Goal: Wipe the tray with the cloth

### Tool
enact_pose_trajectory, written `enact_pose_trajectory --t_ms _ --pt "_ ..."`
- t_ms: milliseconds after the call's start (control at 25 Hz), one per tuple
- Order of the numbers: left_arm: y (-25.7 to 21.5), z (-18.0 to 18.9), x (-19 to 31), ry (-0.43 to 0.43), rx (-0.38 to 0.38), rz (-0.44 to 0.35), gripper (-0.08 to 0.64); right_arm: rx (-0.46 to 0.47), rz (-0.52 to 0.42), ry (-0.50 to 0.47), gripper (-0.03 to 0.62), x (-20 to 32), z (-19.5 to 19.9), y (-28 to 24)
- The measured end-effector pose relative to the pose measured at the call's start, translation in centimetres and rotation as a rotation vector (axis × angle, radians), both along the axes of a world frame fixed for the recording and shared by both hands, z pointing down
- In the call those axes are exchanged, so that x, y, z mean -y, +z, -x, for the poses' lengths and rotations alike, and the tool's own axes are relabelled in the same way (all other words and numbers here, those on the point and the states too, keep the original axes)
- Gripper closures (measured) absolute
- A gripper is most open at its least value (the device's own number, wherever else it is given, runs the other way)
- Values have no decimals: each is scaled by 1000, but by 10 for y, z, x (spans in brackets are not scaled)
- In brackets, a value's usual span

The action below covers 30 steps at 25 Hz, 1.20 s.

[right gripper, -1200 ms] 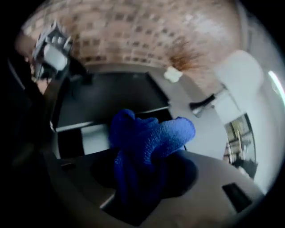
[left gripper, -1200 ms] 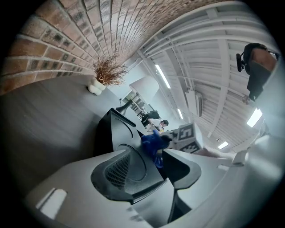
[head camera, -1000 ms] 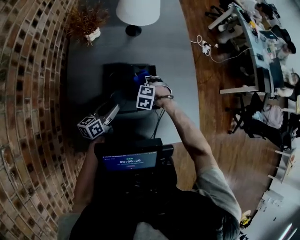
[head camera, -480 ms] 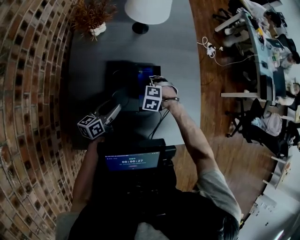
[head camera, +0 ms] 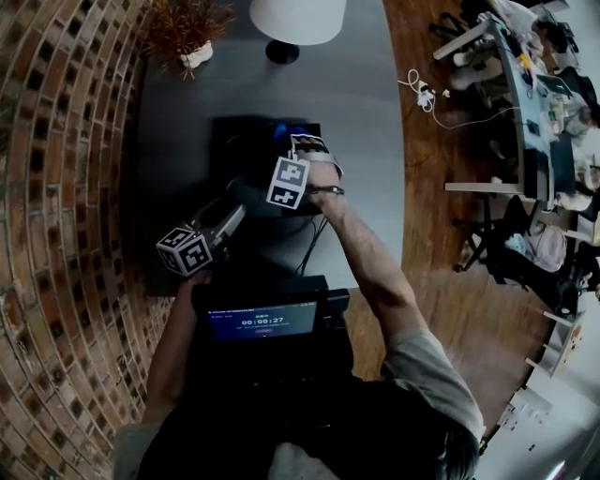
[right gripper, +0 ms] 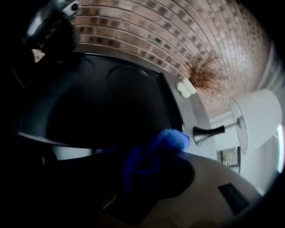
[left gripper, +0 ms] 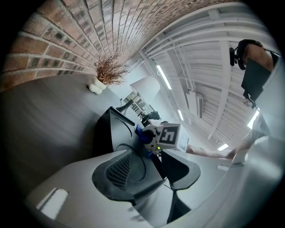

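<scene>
The soft blue cloth [right gripper: 156,153] sat bunched between the jaws of the right gripper [right gripper: 151,165], which had just been closing and now pinched it, over the far right part of the flat black plastic tray [head camera: 239,155]. The cloth looked light and limp, likely to fold or slip out unless a thick wad was pinched, so a grip across its bunched middle seemed best. The tray looked stiff, thin and smooth, probably light enough to skate about under a wiping stroke, so its rim was the place to take hold.

The left gripper [left gripper: 156,156] lay nearly level at the tray's near left corner. Its jaws had just been closing and stood almost together, and as far as its own view showed they pinched the rounded corner rim, steadying the tray.

The tray rested on a smooth grey tabletop [head camera: 361,103], on which it would probably slide easily. At the table's far end stood a dried brown plant in a small white pot [head camera: 183,42] and a white-shaded lamp [head camera: 298,19]. A red brick wall [head camera: 56,187] ran along the left, and a wooden floor [head camera: 441,244] lay to the right, with cluttered desks beyond
</scene>
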<state>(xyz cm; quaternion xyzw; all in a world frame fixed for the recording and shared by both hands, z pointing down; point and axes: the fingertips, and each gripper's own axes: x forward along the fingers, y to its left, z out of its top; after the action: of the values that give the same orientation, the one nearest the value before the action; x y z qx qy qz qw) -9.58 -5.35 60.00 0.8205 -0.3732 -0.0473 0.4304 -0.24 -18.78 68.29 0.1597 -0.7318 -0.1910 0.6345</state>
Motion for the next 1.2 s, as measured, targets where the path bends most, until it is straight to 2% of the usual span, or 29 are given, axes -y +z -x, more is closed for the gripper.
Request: enact_pose_trajectory --t_ms 80,120,160,280,320,400,520,680,720,760,800,920,960,1000,1080,1200 --pt "1 0 1 6 8 -2 347 -23 101 -204 434 -27 -1 0" --pt "1 0 1 7 9 -1 347 -9 134 -260 434 -33 -5 -3" --pt "1 0 1 6 9 0 347 12 126 -259 434 -29 -8 -7" --pt "0 0 2 0 3 -2 347 36 -31 -102 434 15 -13 -14" --pt "0 0 2 -1 1 -2 347 31 -56 -79 434 20 -10 -11" --pt "0 -1 1 1 9 1 347 10 -63 -131 434 10 1 -4" --pt "1 0 1 3 11 -4 347 13 33 -279 434 -31 3 -2" --pt "3 3 -1 6 15 -4 347 -27 261 -590 434 -128 -14 -3" --pt "3 2 0 7 14 -7 347 -29 314 -632 436 -142 -19 -4" --pt "3 2 1 5 11 -9 347 -20 338 -626 436 -142 -22 -7" --pt "2 2 2 2 8 -8 347 -1 318 -570 436 -127 -21 -9" --pt "1 2 2 -5 1 -4 347 44 118 -274 434 -46 -14 -11" --pt "1 1 2 -3 2 -6 347 41 89 -223 434 -34 -12 -9" --pt "2 1 2 0 5 -9 347 27 91 -224 435 -38 -10 -6" --pt "4 0 0 3 10 -8 347 -27 127 -330 436 -68 -6 0" --pt "4 1 2 1 14 -8 347 -43 266 -508 436 -121 -15 0"
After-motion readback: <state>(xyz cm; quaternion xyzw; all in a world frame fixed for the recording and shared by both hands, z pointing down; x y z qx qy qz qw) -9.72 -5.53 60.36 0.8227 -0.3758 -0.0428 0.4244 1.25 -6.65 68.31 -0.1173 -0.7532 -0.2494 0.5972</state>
